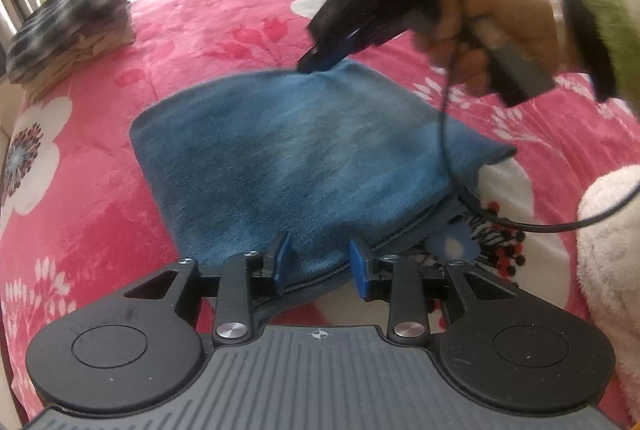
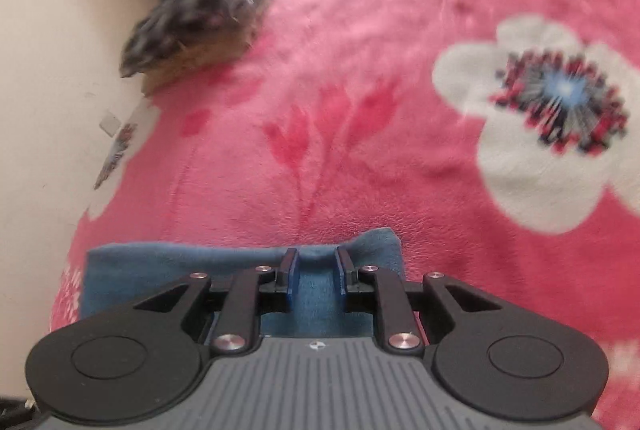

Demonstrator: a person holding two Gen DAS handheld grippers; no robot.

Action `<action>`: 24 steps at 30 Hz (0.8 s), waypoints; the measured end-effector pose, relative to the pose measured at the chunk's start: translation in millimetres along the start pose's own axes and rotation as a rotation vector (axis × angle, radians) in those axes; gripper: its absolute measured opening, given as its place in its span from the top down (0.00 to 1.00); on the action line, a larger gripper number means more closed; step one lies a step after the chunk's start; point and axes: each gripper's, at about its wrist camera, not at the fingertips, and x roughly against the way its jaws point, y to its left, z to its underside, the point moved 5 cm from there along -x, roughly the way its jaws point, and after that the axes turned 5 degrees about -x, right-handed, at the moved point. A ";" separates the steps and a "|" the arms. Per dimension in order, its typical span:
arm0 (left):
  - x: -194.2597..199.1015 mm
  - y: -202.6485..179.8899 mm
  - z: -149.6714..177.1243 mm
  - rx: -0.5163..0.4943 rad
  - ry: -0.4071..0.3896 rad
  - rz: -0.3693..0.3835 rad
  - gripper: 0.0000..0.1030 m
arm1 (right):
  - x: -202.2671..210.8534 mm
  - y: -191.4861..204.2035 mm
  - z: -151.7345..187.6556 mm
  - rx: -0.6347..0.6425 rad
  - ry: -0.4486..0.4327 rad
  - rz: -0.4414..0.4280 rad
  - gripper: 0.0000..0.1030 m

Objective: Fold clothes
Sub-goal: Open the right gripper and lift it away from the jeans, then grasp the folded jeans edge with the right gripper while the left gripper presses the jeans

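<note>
Left hand-held gripper: jaws apart, straddling the blue cloth edge at 6 o'clock.
Right hand-held gripper: narrowly apart over the cloth's 12 o'clock edge.

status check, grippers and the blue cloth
Left gripper open over blue cloth's near edge. Right gripper open at far edge. Cloth folded, flat on pink blanket. Nothing in the way.

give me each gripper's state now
left gripper: open, jaws astride the blue cloth edge
right gripper: open over the cloth's far edge

The folded pile is blurred; its garments cannot be told.
</note>
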 end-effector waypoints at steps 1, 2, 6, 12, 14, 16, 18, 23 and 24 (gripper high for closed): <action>0.7 -0.1 -1.2 0.001 0.007 0.005 0.69 | -3.3 -1.0 -1.2 -0.008 0.007 0.000 0.81; 3.1 1.1 -3.5 0.010 0.014 0.013 0.69 | -0.6 -0.6 -2.5 -0.007 0.005 0.002 0.81; 22.0 8.9 -20.4 0.052 0.007 0.044 0.69 | 51.2 -4.0 2.4 -0.007 -0.021 0.026 0.76; 24.7 29.1 -55.8 0.132 -0.050 0.022 0.69 | 112.6 -24.0 56.9 -0.082 0.081 0.048 0.73; 7.8 38.8 -62.0 0.152 -0.033 -0.033 0.69 | 116.5 -23.2 80.8 -0.095 0.132 0.044 0.73; -10.0 46.5 -63.5 0.180 0.002 -0.081 0.69 | 112.1 -21.0 104.8 -0.092 0.169 0.046 0.73; -29.2 51.7 -61.9 0.212 0.058 -0.115 0.69 | 100.9 -18.6 125.2 -0.074 0.194 0.061 0.72; -32.0 51.2 -71.9 0.257 0.078 -0.151 0.69 | 98.7 -11.8 132.4 -0.042 0.184 0.076 0.67; -28.2 49.4 -76.3 0.254 0.067 -0.156 0.68 | 106.8 -9.2 128.0 -0.037 0.162 0.070 0.67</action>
